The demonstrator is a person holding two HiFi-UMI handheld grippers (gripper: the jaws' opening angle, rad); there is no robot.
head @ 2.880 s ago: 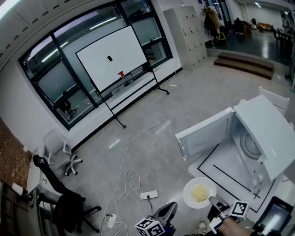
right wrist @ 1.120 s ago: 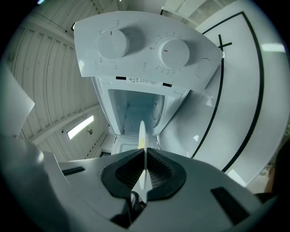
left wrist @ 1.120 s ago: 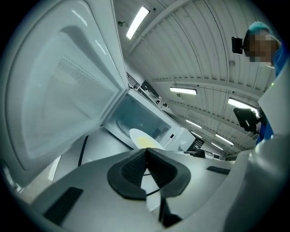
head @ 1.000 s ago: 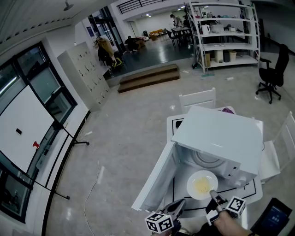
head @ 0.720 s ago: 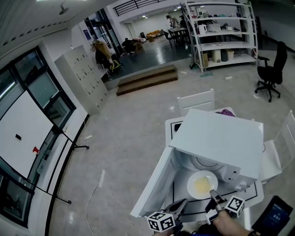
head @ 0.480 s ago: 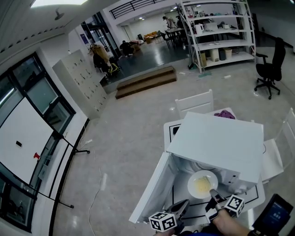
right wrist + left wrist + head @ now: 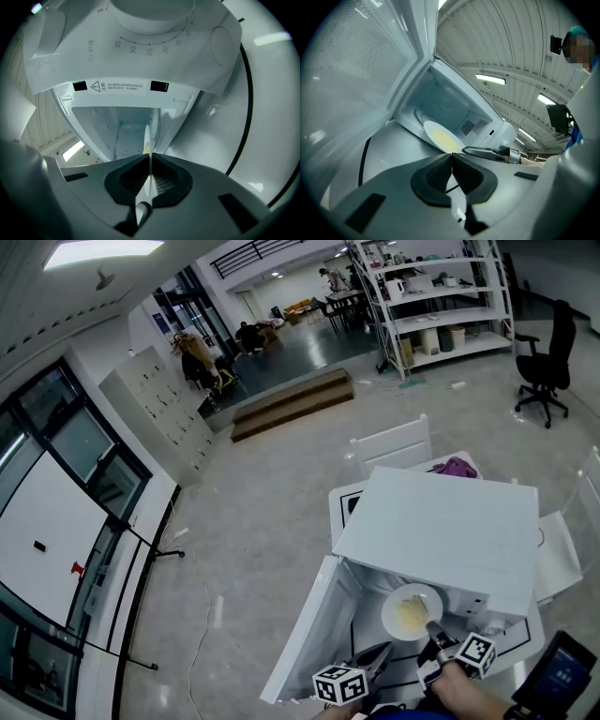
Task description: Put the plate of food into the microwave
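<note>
A white plate (image 7: 411, 610) with yellow food hangs at the mouth of the open white microwave (image 7: 441, 526). My right gripper (image 7: 430, 628) is shut on its near rim. In the right gripper view the plate (image 7: 147, 136) shows edge-on between the pads, with my right gripper (image 7: 150, 157) facing the cavity (image 7: 119, 126) below the dial panel (image 7: 150, 42). My left gripper (image 7: 382, 652) is shut and holds nothing, low and left of the plate. The left gripper view has my left gripper (image 7: 451, 155) pointing at the plate (image 7: 440, 137), beside the swung-open door (image 7: 361, 61).
The microwave stands on a white table (image 7: 349, 498) with black line markings. Its door (image 7: 300, 638) juts out to the left. A white chair (image 7: 392, 444) and a purple cloth (image 7: 455, 467) lie behind, another chair (image 7: 561, 568) on the right. A dark screen device (image 7: 562, 676) is at lower right.
The head view has swung round to face the microwave's front. Both grippers have moved forward and slightly down, and the plate has come closer to the cavity opening.
</note>
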